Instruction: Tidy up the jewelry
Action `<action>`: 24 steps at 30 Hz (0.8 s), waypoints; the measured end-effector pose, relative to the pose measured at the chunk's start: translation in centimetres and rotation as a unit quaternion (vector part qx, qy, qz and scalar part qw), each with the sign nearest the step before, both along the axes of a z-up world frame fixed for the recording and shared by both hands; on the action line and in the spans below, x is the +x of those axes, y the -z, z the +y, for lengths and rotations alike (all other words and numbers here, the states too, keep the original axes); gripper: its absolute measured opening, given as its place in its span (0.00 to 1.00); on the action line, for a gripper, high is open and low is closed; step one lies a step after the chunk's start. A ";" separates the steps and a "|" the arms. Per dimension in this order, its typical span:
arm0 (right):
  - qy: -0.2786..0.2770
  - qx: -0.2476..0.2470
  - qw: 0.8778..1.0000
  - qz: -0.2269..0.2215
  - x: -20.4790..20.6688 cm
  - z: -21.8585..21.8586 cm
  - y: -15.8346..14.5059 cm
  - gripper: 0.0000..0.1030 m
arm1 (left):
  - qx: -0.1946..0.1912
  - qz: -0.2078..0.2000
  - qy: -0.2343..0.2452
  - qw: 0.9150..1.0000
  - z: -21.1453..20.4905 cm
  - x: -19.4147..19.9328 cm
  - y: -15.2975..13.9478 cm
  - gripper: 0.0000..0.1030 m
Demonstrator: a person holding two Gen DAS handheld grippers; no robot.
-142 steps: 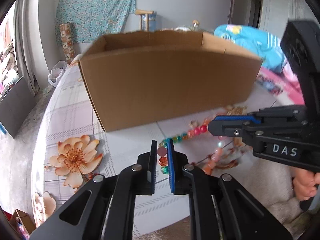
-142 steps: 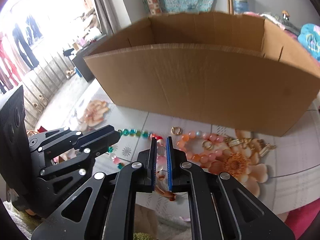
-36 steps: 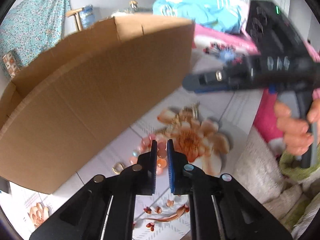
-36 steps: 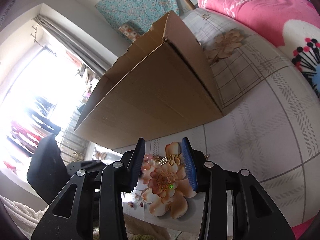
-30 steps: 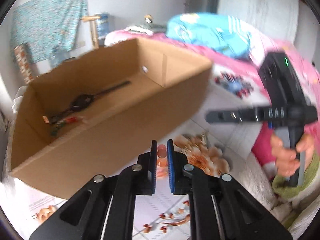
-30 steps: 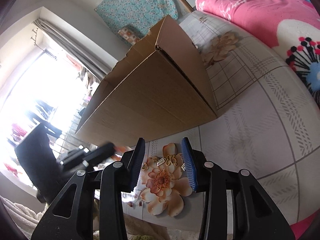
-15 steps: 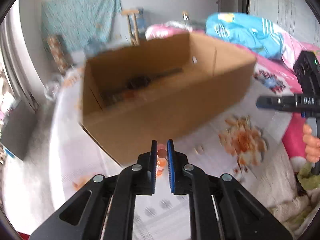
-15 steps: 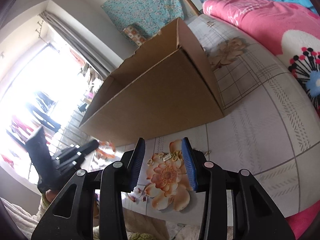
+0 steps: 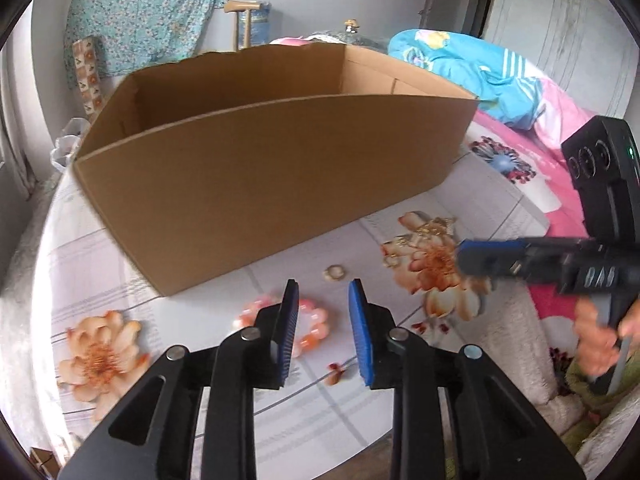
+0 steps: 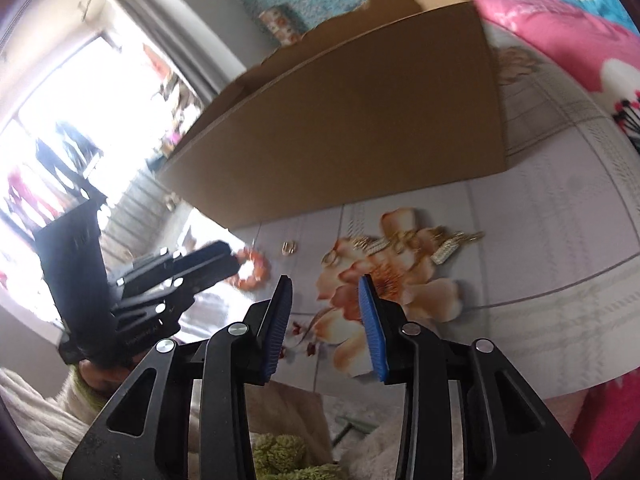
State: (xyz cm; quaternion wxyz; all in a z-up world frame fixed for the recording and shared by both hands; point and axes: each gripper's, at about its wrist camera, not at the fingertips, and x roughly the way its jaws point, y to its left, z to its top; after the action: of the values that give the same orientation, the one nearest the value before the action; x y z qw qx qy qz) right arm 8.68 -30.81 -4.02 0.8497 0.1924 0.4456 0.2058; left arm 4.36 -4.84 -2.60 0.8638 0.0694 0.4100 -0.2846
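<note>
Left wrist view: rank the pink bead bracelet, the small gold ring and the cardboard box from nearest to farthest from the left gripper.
1. pink bead bracelet, on the table beside the left gripper's fingertips, partly hidden.
2. small gold ring, just beyond, slightly right.
3. cardboard box, behind both.

A home bedroom: pink bedding [image 9: 560, 120], a curtained window [image 10: 80, 120], and a floral tablecloth [image 9: 100, 352].

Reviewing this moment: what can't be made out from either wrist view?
- Inside of the cardboard box: its near wall hides the floor in both views.
- Pink bead bracelet: motion-blurred in the left view and partly behind the left gripper; in the right view blurred, glare-washed.
- Gold jewelry pile: pieces too small and tangled to count.
- Small gold ring: too small for detail.
</note>
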 end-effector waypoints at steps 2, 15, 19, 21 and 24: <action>-0.002 -0.022 1.000 -0.004 0.3 0.9 0.0 0.27 | -0.008 0.003 0.008 1.000 -0.6 0.1 0.3 0.24; -0.027 -0.143 0.989 -0.035 4.0 5.3 -0.5 0.17 | 0.042 -0.020 -0.004 0.999 -1.0 0.7 2.6 0.24; -0.040 -0.169 0.984 -0.039 4.7 6.1 -0.2 0.14 | 0.041 -0.019 -0.027 0.999 0.7 1.4 2.7 0.24; -0.042 -0.185 0.981 -0.042 5.3 6.5 -0.1 0.14 | 0.040 -0.019 -0.038 0.998 1.6 1.5 2.6 0.24; -0.045 -0.202 0.977 -0.043 5.9 6.7 0.0 0.14 | 0.031 -0.017 -0.051 0.998 2.8 1.6 2.4 0.24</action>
State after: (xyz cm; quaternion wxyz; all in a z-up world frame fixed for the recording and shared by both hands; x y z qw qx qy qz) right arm 14.59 -24.12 -4.00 0.8792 -0.0122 0.4495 0.1574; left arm 5.97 -2.07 -5.03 0.8816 0.0800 0.4066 -0.2262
